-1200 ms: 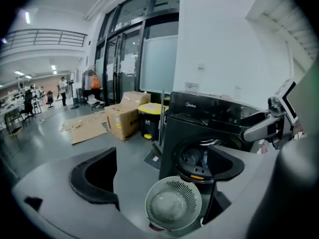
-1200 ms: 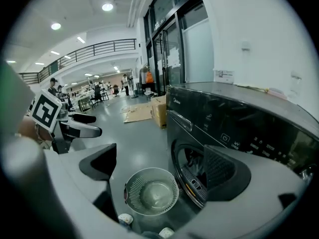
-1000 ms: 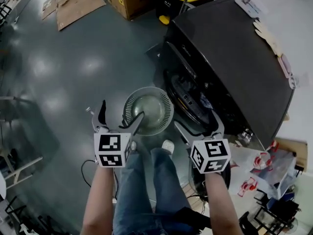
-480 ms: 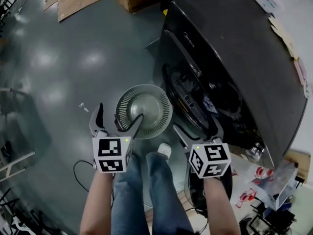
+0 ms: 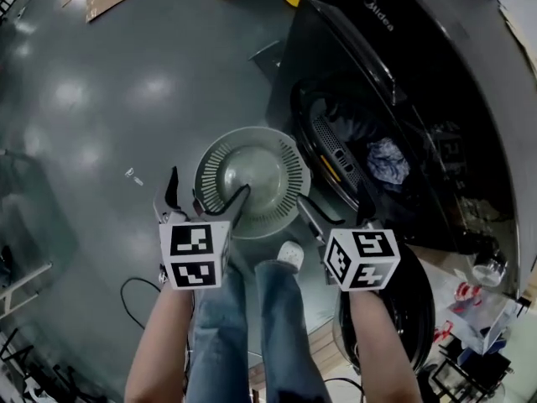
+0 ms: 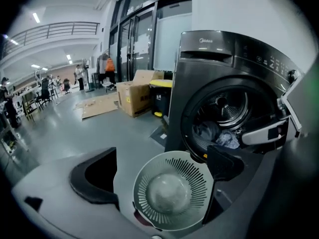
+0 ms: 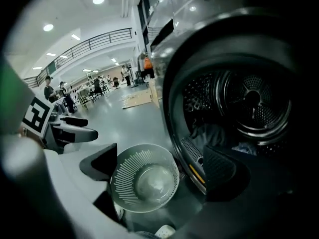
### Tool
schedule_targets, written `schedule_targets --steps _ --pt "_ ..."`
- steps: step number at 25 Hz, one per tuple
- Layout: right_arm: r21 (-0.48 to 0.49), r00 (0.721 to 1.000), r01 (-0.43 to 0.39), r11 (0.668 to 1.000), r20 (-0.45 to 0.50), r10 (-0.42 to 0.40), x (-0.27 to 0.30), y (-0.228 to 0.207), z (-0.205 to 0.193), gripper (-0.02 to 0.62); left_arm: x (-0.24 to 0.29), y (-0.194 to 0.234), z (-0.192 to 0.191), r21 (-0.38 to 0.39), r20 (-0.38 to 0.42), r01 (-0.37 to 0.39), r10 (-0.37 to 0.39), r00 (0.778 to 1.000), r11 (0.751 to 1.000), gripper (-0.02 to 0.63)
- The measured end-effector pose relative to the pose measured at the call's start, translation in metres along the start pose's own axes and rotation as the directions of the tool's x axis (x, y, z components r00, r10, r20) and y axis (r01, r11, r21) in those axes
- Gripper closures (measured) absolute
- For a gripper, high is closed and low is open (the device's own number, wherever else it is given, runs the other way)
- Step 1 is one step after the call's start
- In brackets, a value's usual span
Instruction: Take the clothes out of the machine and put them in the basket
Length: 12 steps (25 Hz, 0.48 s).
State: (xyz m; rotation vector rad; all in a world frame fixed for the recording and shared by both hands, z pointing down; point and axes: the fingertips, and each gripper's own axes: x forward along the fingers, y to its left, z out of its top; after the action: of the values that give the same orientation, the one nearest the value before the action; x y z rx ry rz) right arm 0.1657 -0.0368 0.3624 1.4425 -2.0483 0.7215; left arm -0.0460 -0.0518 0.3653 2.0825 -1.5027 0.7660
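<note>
Now both my grippers are wide open and hold nothing. The left gripper (image 5: pixel 208 188) hangs over the near edge of the round slotted basket (image 5: pixel 289 170), which stands empty on the floor (image 5: pixel 101 99), and the right gripper (image 5: pixel 331 200) is just beside the basket's rim, before the open machine (image 5: pixel 453 65). The clothes (image 5: pixel 387 159), one dark and one pale, lie inside the drum (image 7: pixel 254 103), ahead of the right gripper and apart from its jaws.

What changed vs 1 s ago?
Head view has swung toward the washing machine; its drum opening now shows the clothes inside. Nothing taken hold of or let go. Left hand-held gripper and right hand-held gripper stay open, empty; basket stays empty.
</note>
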Motion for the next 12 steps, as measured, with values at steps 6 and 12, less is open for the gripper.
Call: schedule_targets --steps 6,12 --pt "-0.009 0.989 0.112 0.994 -0.096 -0.112 0.041 -0.009 -0.049 0.06 0.028 0.012 -0.047 0.007 -0.083 -0.002 0.002 0.997 1.0 0.04" --pt "-0.19 0.964 0.167 0.968 -0.176 -0.201 0.075 -0.028 -0.067 0.06 0.049 0.012 -0.057 0.018 -0.106 0.003 -0.001 0.994 1.0 0.04"
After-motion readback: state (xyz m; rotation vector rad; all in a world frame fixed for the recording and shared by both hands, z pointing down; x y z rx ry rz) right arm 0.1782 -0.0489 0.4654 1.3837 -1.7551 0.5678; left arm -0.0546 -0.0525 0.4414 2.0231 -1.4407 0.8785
